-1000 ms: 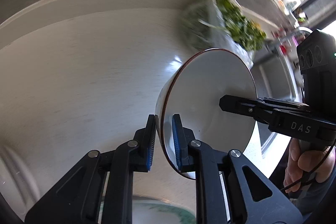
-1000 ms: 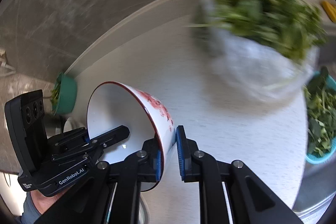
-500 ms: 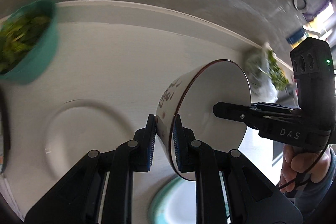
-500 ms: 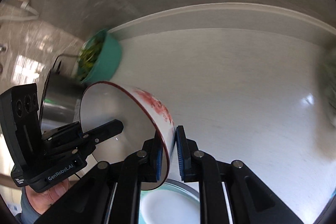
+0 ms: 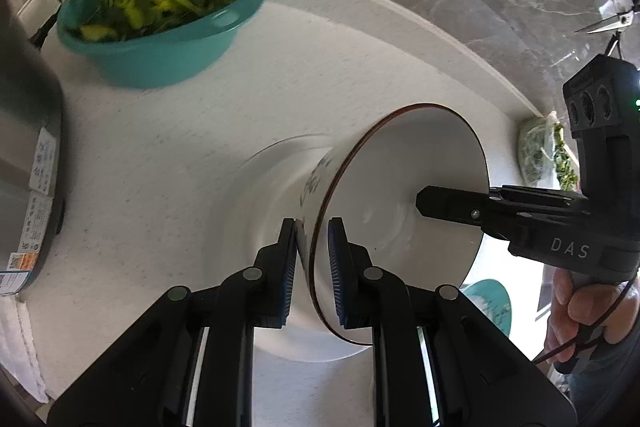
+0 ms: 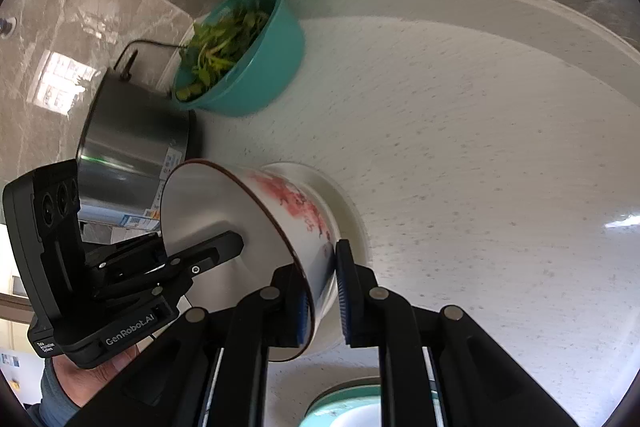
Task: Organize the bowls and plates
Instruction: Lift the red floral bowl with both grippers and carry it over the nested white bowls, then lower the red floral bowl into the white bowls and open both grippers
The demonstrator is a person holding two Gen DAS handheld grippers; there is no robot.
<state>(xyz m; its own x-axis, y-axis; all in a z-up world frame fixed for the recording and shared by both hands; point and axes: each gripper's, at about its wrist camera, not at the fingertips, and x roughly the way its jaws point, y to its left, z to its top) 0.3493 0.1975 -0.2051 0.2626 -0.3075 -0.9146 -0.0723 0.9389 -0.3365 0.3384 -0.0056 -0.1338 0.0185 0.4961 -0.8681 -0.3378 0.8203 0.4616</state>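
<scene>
You swung the white red-flowered ceramic bowl leftward over the white round plate, left gripper and right gripper both pinching its rim, so stacking looked close.

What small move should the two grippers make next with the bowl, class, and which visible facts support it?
Probably lower it gently, level, onto the white plate directly under it. The left gripper and right gripper each pinch the rim of the red-patterned bowl on opposite sides, so it hangs above the plate. Whether its base touches yet cannot be told; releasing now seems risky.
</scene>
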